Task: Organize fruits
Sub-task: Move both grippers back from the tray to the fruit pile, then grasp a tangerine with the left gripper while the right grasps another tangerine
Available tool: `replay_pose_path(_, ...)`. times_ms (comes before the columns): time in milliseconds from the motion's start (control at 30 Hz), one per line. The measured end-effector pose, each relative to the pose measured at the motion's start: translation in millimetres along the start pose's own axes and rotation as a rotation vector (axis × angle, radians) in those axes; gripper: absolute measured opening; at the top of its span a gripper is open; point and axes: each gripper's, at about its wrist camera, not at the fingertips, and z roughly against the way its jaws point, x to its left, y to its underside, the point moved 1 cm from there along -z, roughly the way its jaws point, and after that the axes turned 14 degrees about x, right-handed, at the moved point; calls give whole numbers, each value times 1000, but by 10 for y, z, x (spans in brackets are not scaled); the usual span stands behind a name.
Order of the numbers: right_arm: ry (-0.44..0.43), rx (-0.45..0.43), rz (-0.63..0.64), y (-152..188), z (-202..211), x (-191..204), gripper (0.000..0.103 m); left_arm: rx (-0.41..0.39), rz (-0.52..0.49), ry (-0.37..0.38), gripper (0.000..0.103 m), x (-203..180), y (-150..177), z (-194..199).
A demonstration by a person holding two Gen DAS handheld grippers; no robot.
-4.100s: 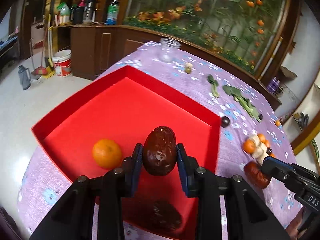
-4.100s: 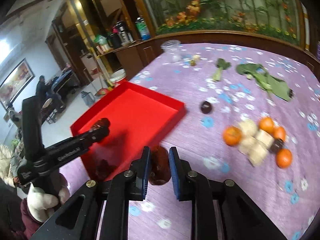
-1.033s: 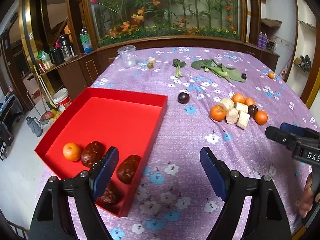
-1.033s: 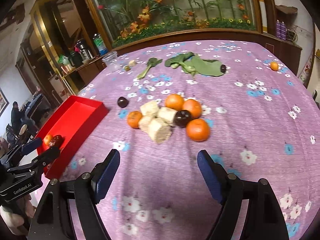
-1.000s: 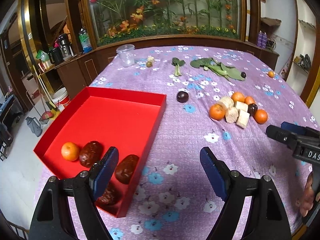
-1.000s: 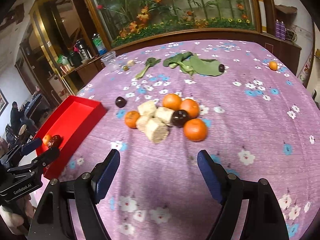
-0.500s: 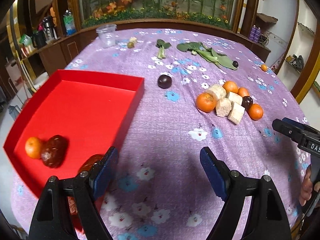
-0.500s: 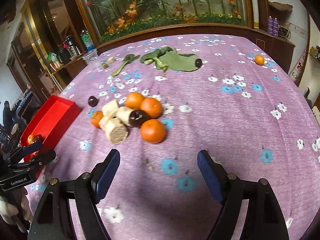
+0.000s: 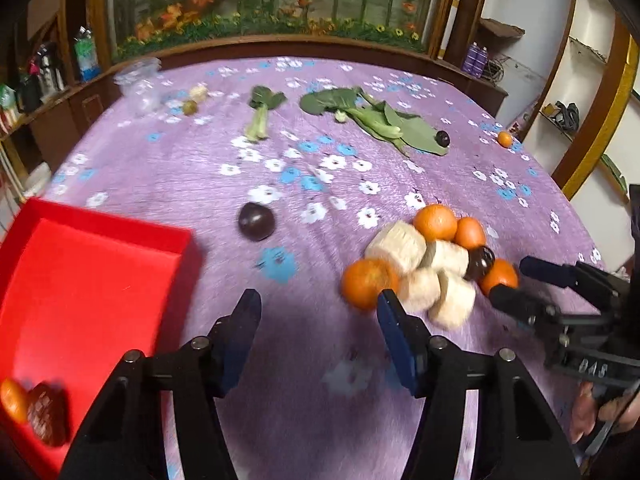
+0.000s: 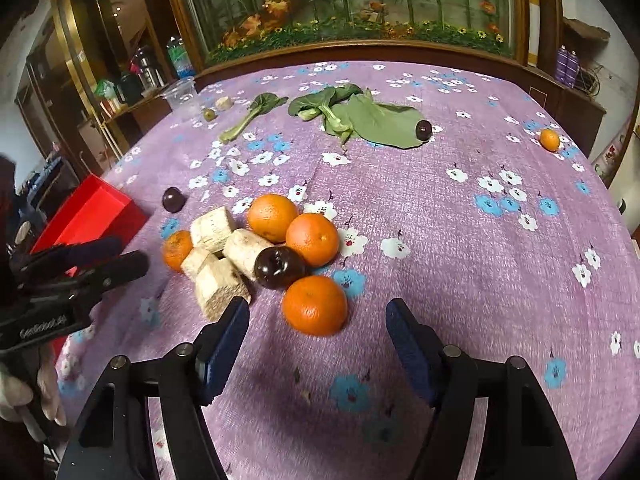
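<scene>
Above the tablecloth (image 10: 460,208), both grippers wide, empty

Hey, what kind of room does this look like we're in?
Probably a home dining or living room: a table under a purple floral tablecloth, a big planted glass display behind it, and a side counter with bottles and thermoses.

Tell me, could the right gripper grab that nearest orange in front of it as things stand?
Probably yes. The right gripper is open, and the nearest orange sits just ahead between its fingers, with nothing blocking its near side.
</scene>
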Motion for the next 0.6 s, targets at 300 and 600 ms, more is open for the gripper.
replay_pose_path(300,23,3,-50,-5,-41,-152,75,34,-157,52,47,-333,-36,-67)
replay_pose_path(600,19,3,-23,-22,-60,-79,73,22,-146,10,46,-265,-114,-172)
